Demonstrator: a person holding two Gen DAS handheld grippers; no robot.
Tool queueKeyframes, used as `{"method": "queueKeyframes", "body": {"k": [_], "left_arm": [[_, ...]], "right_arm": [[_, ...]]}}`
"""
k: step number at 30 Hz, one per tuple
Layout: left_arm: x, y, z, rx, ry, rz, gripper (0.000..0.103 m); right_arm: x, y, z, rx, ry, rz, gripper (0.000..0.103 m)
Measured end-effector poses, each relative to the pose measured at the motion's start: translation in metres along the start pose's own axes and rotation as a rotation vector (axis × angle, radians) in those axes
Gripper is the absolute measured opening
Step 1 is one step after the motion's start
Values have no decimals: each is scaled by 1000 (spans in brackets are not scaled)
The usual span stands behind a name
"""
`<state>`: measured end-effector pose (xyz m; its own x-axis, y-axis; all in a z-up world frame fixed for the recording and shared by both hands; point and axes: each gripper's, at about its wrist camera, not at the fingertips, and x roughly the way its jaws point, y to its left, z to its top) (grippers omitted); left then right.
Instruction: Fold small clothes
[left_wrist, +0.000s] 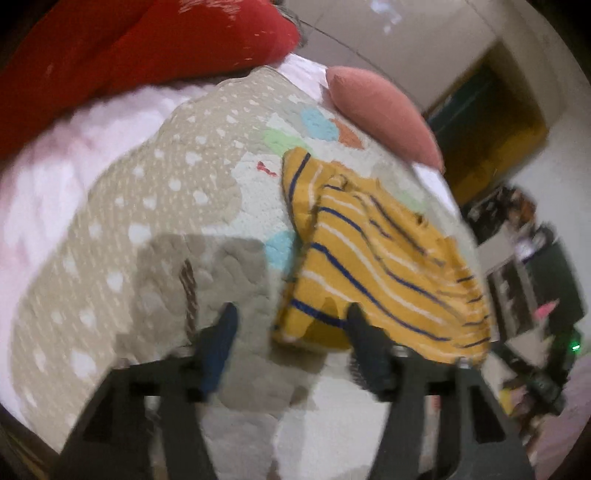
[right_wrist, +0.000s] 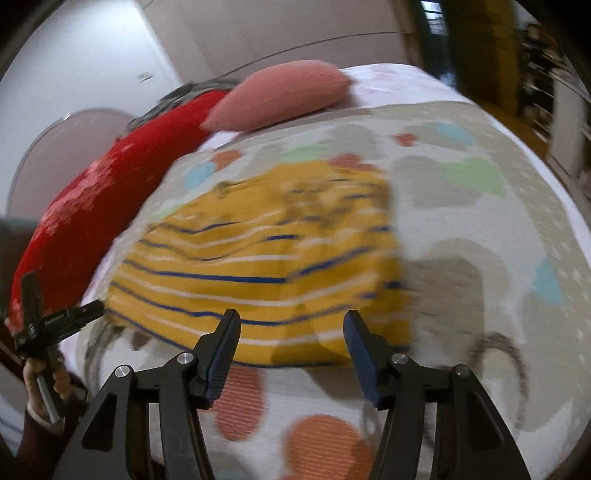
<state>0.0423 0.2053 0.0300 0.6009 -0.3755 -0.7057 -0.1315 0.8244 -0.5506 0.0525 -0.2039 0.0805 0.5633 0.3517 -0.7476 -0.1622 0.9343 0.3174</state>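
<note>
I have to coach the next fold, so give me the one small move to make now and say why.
Probably ease the right gripper forward and close it on the near hem of the mustard-yellow striped knit garment. Its jaws stand open with that hem just beyond the tips, nothing held. The left gripper is open too, at the garment's corner, so neither has a hold to fold with.

Motion-blurred throughout: shirt (right_wrist: 258, 258) stripes smeared, far edge unclear. Shelf clutter (left_wrist: 524, 236) at right unreadable. Red pillow (left_wrist: 147, 40) cut off by frame edge.
</note>
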Motion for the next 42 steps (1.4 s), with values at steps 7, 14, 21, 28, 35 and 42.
{"method": "queueKeyframes", "body": {"k": [7, 14, 21, 28, 35, 42], "left_arm": [[-9, -9, -41, -26, -5, -29, 67], [-44, 11, -76, -46, -37, -13, 69], [-65, 40, -81, -100, -72, 14, 71], [-64, 36, -86, -98, -75, 21, 71], [-64, 12, -93, -63, -38, 34, 71], [-48, -35, -93, 35, 6, 49, 71]], "right_arm": [[62, 117, 30, -176, 102, 128, 73], [166, 237, 45, -353, 222, 56, 77], [240, 287, 23, -552, 225, -351, 83], [216, 262, 33, -526, 176, -314, 32], [146, 198, 74, -288, 91, -79, 23], [59, 66, 91, -42, -39, -29, 23]]}}
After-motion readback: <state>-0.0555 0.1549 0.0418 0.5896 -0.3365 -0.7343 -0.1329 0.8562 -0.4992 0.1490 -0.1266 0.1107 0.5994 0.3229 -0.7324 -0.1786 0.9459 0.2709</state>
